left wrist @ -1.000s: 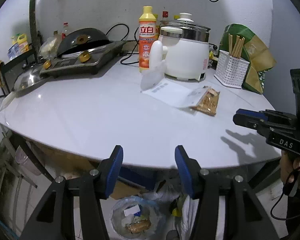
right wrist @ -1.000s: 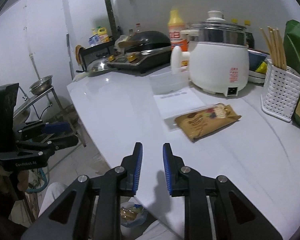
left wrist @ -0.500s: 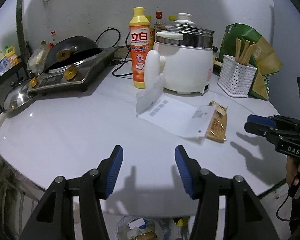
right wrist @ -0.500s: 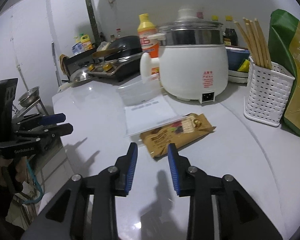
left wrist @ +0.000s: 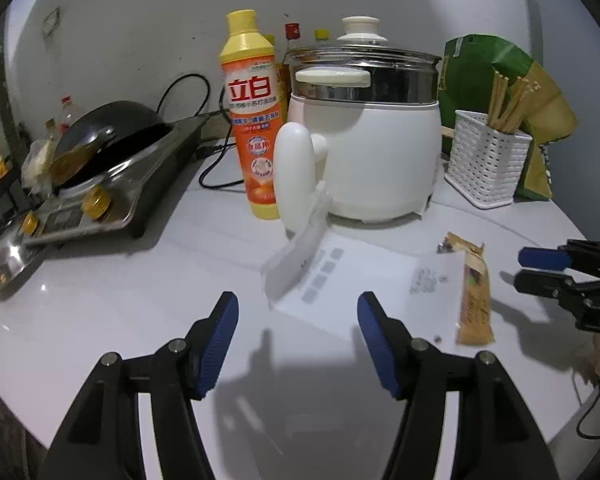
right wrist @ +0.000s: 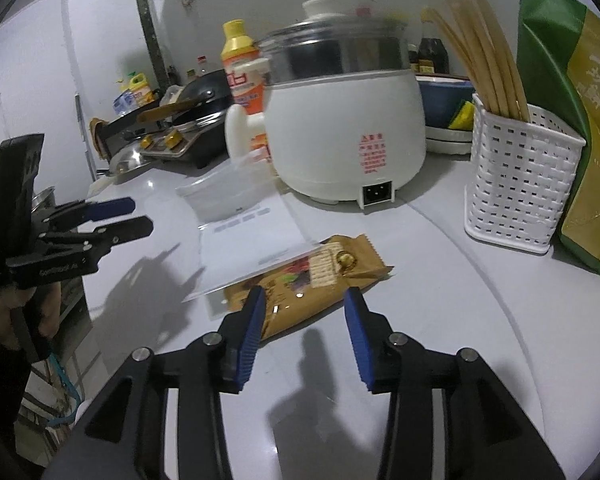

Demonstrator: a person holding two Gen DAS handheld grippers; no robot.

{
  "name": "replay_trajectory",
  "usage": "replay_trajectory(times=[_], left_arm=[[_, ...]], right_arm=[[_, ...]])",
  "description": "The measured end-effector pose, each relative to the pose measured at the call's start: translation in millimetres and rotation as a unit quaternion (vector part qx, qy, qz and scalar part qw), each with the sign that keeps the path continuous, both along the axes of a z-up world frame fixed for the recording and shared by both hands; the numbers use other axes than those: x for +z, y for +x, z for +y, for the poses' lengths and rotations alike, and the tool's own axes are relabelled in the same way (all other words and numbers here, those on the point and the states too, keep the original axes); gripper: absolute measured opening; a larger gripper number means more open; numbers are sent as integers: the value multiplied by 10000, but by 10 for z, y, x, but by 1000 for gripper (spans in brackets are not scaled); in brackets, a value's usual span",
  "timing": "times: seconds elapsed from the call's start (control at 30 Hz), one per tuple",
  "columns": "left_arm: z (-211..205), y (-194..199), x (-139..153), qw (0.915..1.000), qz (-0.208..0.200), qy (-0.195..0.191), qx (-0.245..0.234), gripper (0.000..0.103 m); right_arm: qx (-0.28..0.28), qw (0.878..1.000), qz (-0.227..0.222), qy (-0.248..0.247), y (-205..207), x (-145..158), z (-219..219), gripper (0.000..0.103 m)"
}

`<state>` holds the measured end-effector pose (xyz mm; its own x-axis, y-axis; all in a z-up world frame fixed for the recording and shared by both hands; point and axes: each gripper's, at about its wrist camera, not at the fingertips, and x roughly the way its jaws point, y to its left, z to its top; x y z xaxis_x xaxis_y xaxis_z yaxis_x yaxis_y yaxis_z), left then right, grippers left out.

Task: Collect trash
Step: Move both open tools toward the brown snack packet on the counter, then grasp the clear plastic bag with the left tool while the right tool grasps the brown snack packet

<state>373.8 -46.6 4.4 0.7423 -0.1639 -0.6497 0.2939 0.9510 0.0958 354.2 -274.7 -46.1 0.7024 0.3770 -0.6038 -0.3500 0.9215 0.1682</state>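
A brown snack wrapper [right wrist: 312, 280] lies flat on the white table, its left end tucked under a clear plastic bag [right wrist: 244, 236]. My right gripper [right wrist: 304, 304] is open and hovers just above the wrapper's near edge, one finger on each side. In the left wrist view the wrapper [left wrist: 474, 296] lies to the right, and the clear bag [left wrist: 364, 280] is spread just ahead, one end propped up against the cooker handle. My left gripper [left wrist: 298, 320] is open and empty above the table, short of the bag. The right gripper [left wrist: 540, 268] shows at the right edge.
A white electric cooker [left wrist: 364, 136] stands behind the trash. An orange detergent bottle [left wrist: 252, 120] and a stove with a wok [left wrist: 112, 160] are to its left. A white chopstick basket [right wrist: 520, 176] and a green-yellow bag [right wrist: 572, 120] stand on the right.
Both grippers have moved forward over the table toward the trash. My right gripper has opened wider and now straddles the wrapper's near edge. The left gripper stayed open.
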Motion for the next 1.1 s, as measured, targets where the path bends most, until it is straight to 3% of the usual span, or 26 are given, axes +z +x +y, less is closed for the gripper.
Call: replay_trajectory(times=[0.47, 0.5, 0.57, 0.63, 0.73, 1.1], left_arm=[[-204, 449, -204, 9983, 5, 376, -455, 62], [-215, 475, -231, 9981, 45, 402, -467, 59], [-233, 516, -282, 9973, 126, 532, -483, 44], [-237, 541, -316, 9969, 206, 593, -476, 21], [-201, 529, -333, 9970, 284, 541, -466, 5], [9, 49, -58, 9988, 19, 246, -423, 1]], right_arm=[[-316, 9994, 153, -79, 176, -76, -155, 47], [-322, 9993, 165, -75, 183, -81, -159, 47], [-334, 9992, 185, -72, 182, -88, -172, 47], [-346, 9991, 212, -75, 199, -99, -169, 49], [-357, 9991, 239, -57, 215, -106, -156, 57], [-289, 9986, 446, -76, 292, -153, 79, 58]])
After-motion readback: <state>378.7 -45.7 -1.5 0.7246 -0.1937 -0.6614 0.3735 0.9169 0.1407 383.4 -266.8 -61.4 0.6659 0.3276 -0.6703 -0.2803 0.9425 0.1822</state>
